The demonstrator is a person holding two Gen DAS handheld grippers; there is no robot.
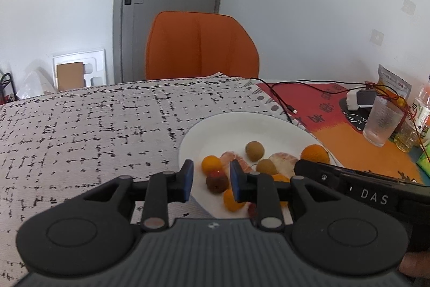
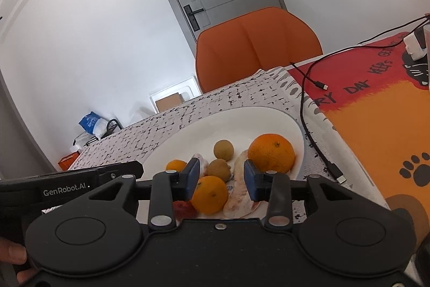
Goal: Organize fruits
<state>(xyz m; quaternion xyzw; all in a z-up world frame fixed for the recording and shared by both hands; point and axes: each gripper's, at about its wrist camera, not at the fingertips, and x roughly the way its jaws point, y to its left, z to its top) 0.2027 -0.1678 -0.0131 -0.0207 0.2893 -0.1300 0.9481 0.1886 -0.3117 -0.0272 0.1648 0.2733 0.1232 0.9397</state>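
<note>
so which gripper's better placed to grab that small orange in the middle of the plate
Right, probably. The right gripper has the small orange between its open jaws; the left gripper frames a dark red fruit instead.

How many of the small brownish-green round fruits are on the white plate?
2. One brownish-green fruit lies near the middle of the plate. The other sits just in front of it, closer to the camera. More could be hidden behind the large orange.
</note>
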